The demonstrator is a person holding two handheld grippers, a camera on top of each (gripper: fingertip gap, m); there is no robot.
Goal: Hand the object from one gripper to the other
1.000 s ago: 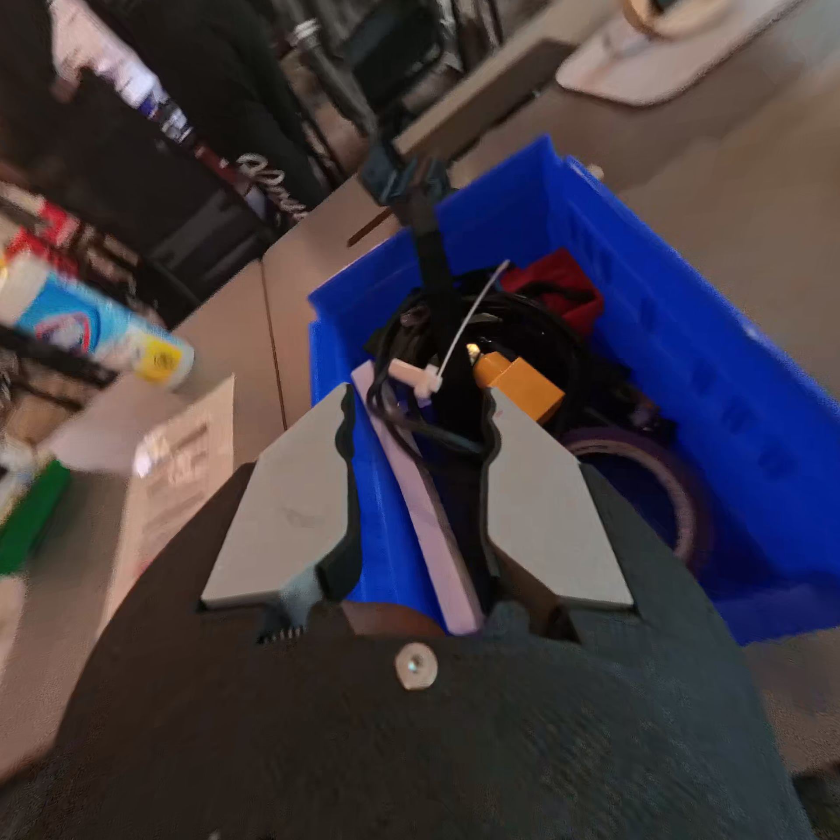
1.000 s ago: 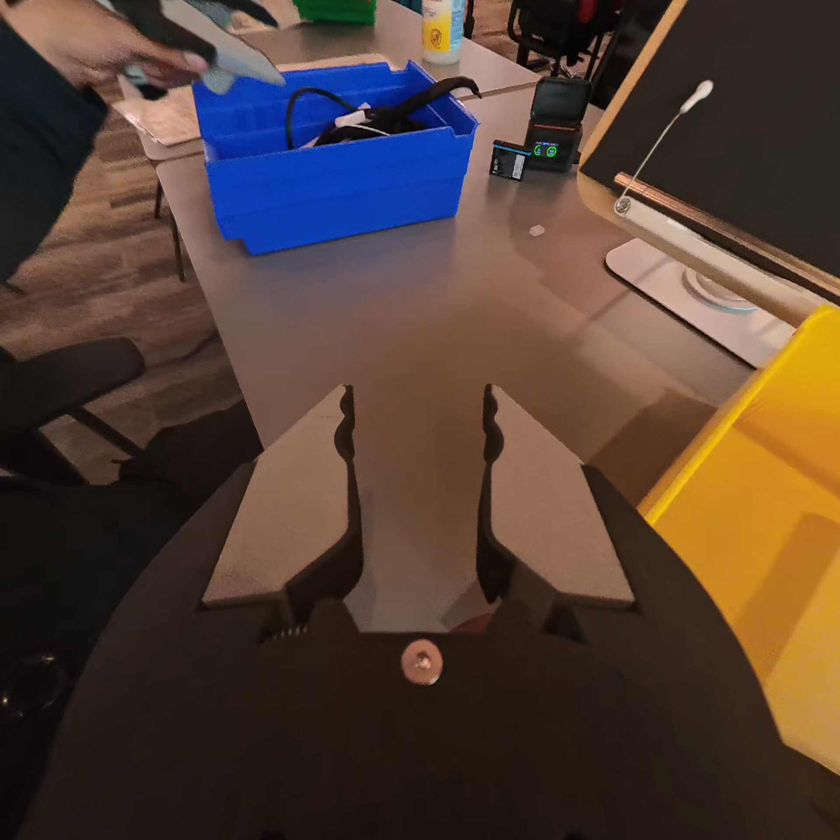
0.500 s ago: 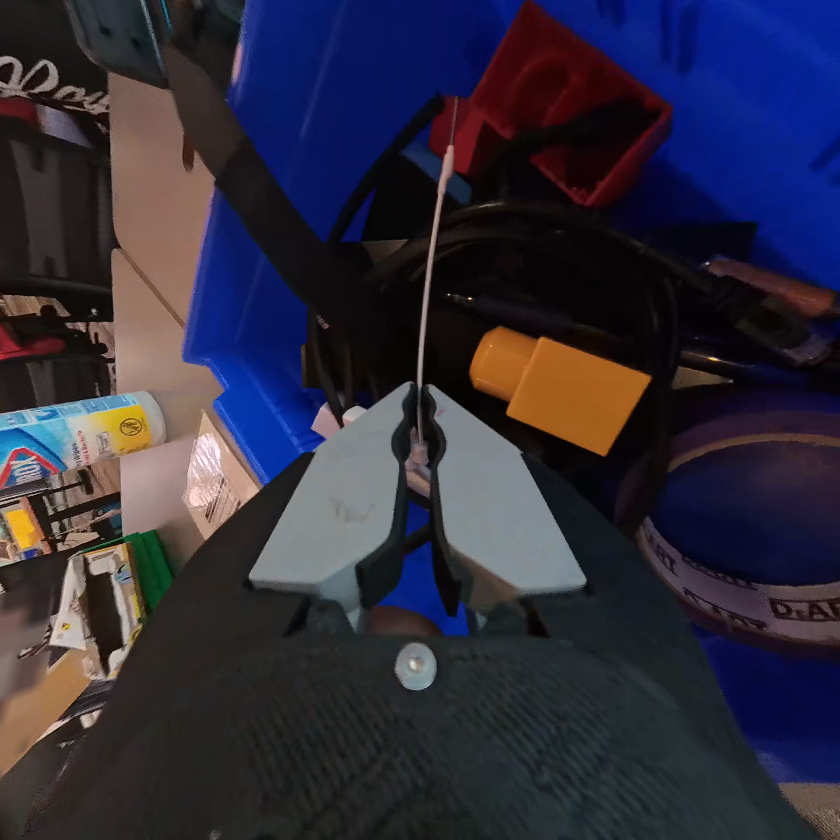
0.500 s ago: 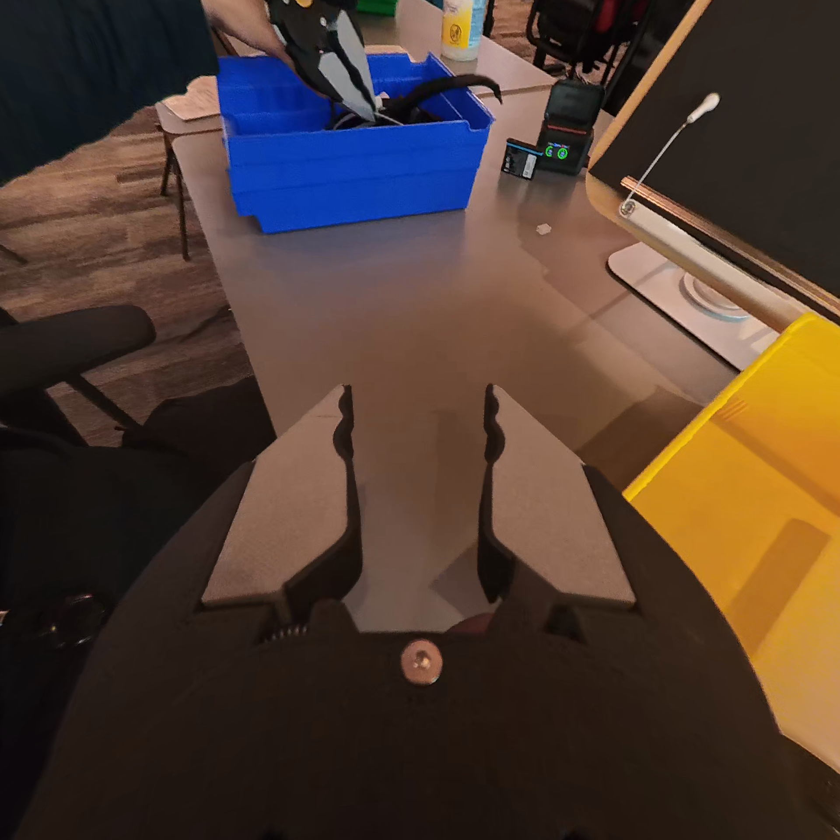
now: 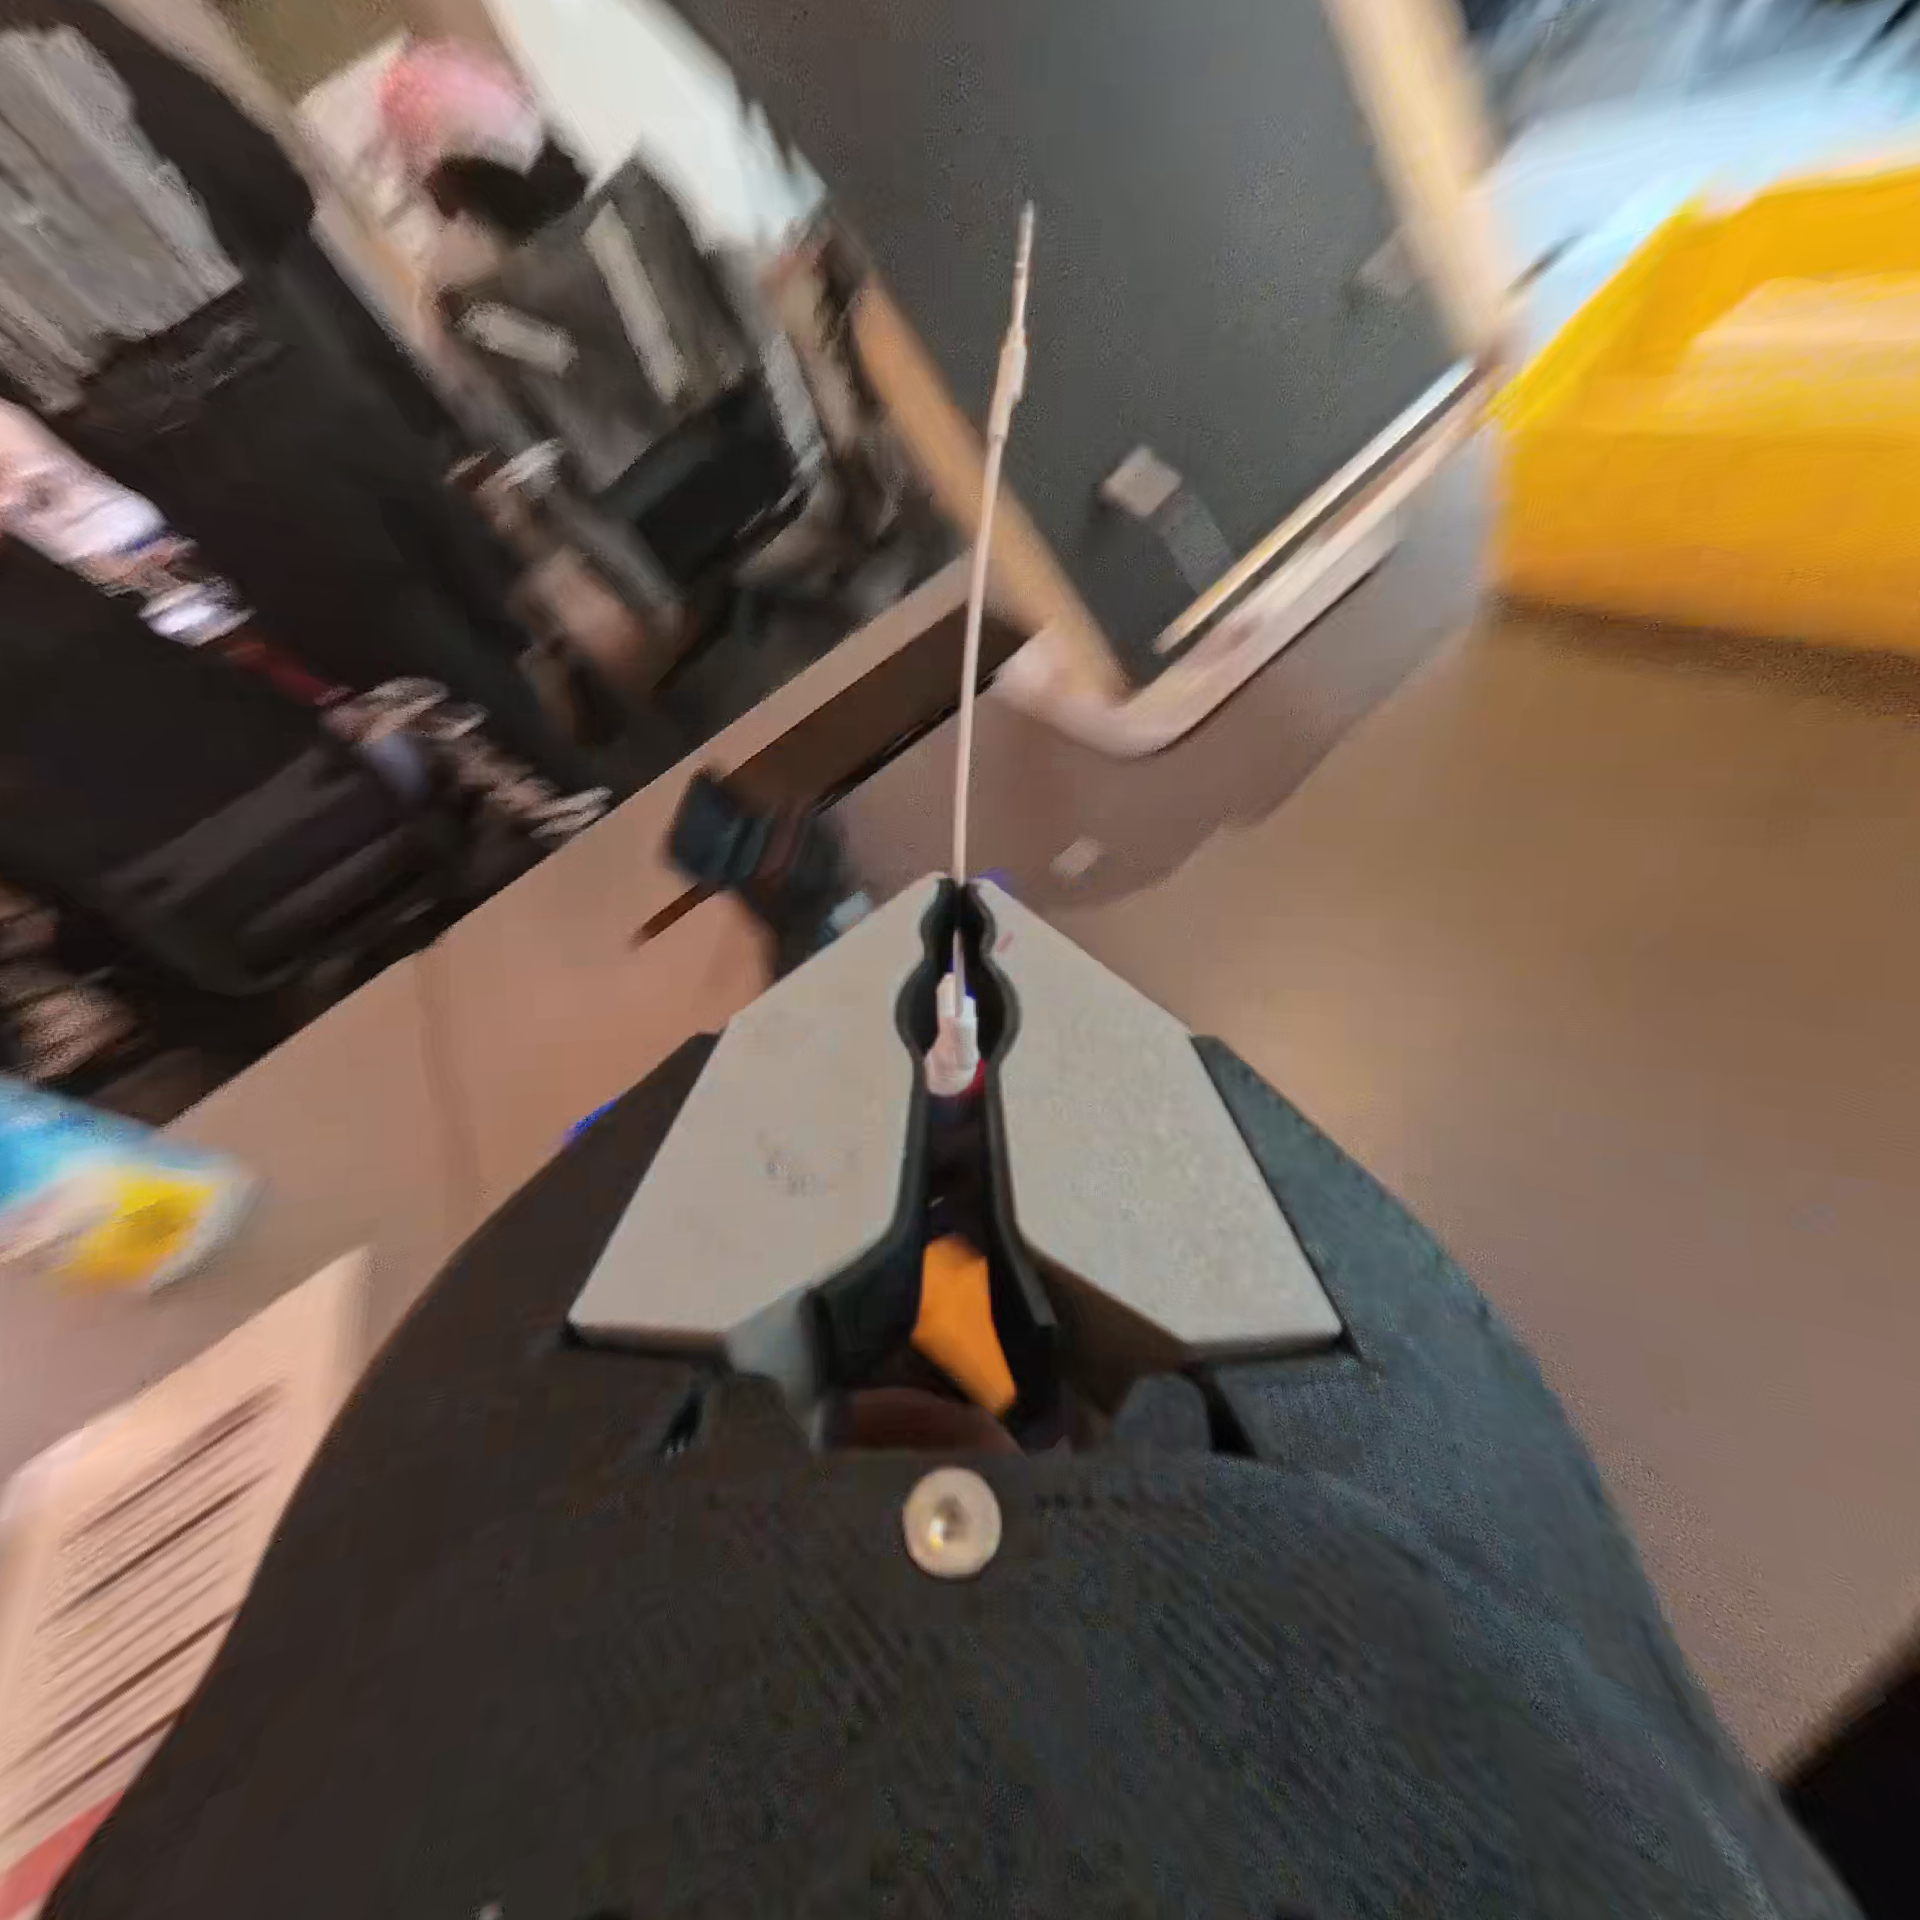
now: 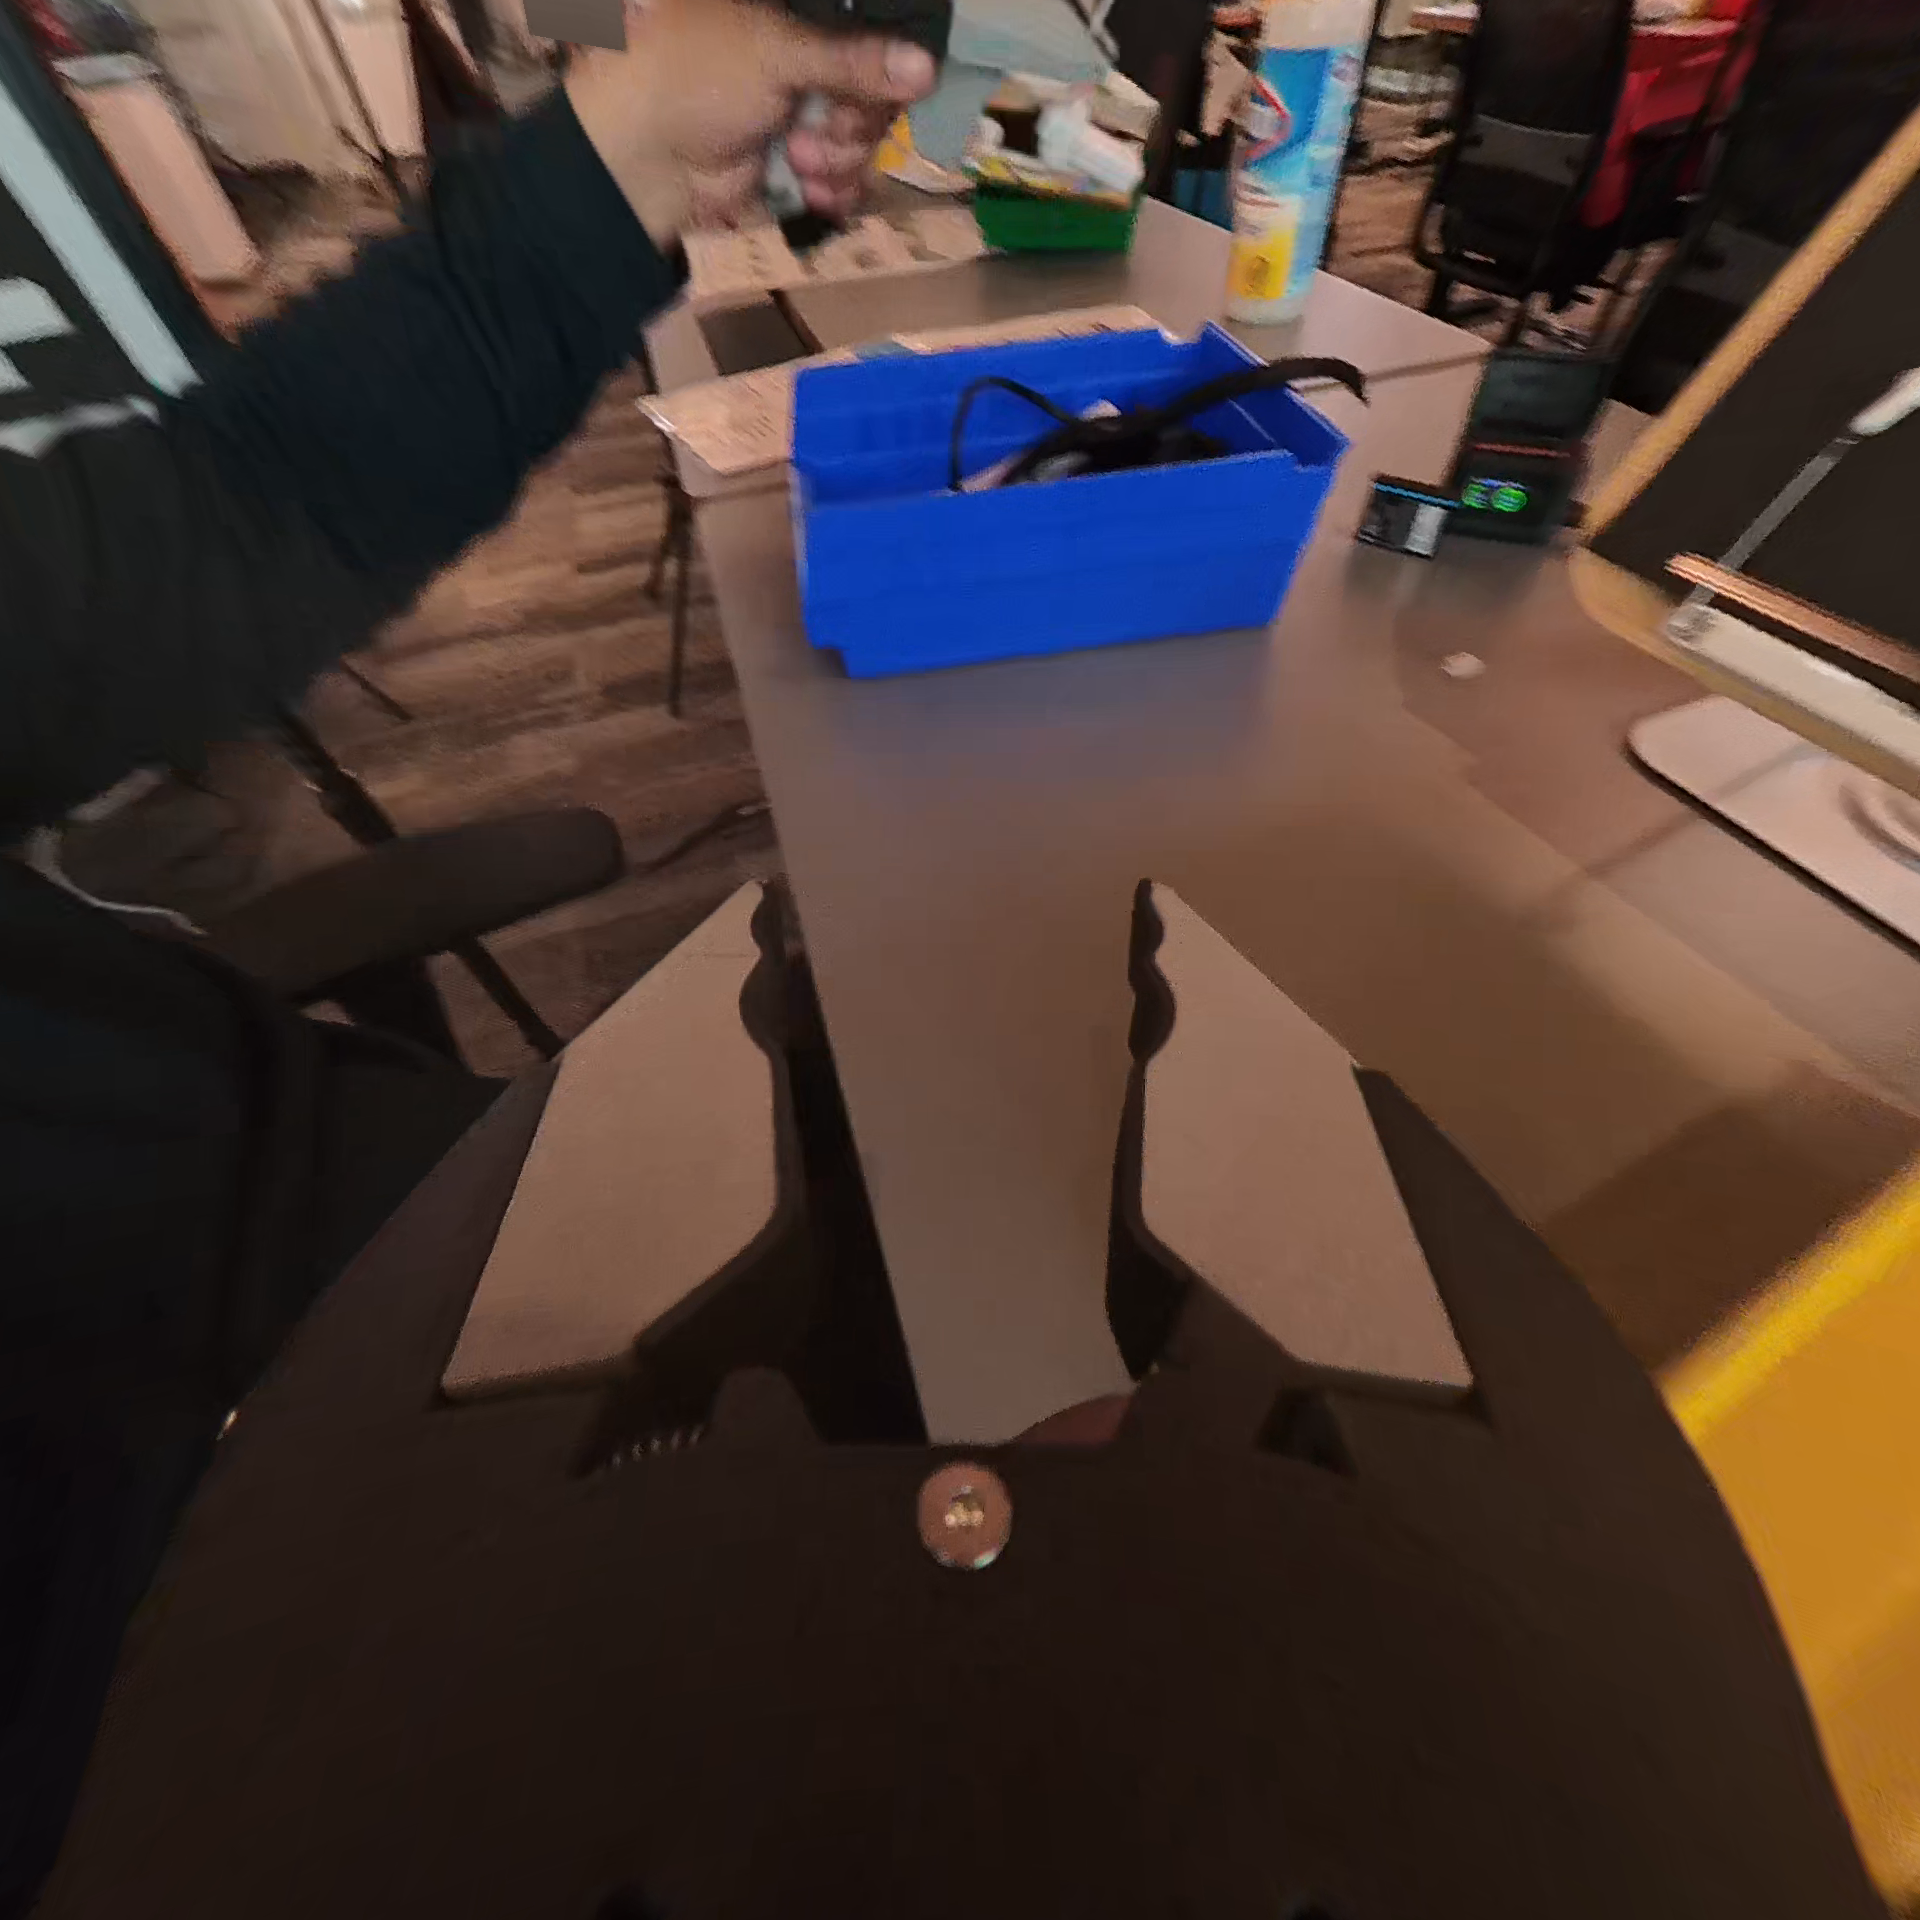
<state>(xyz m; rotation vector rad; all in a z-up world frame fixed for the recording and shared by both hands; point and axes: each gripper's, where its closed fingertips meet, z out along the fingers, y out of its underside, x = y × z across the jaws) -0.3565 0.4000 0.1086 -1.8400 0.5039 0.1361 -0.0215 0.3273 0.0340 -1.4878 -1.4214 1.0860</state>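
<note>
Your left gripper [image 5: 958, 888] is clamped on a white zip tie [image 5: 982, 582]: its head sits in the notch between the fingers [image 5: 800, 1153], and the thin tail sticks straight out past the tips, up in the air. Something orange [image 5: 961, 1320] shows in the gap behind the fingers; can't tell what it is. The left view is heavily motion-blurred, so only the tabletop [image 5: 1558, 935], a yellow bin [image 5: 1704, 416] at upper right and a monitor foot [image 5: 1143, 717] read clearly.

Your right gripper [image 6: 961, 904] is spread wide with nothing between the fingers, hovering over the near tabletop [image 6: 1039, 831] edge. Beyond it sits the blue bin [image 6: 1039, 561] with black cables [image 6: 1091, 436] poking over the rim; contents otherwise hidden. Your left hand [image 6: 748, 104] is raised at upper left, blurred and partly cut off by the frame. A yellow bin corner [image 6: 1818, 1455] is cut off at right.
</note>
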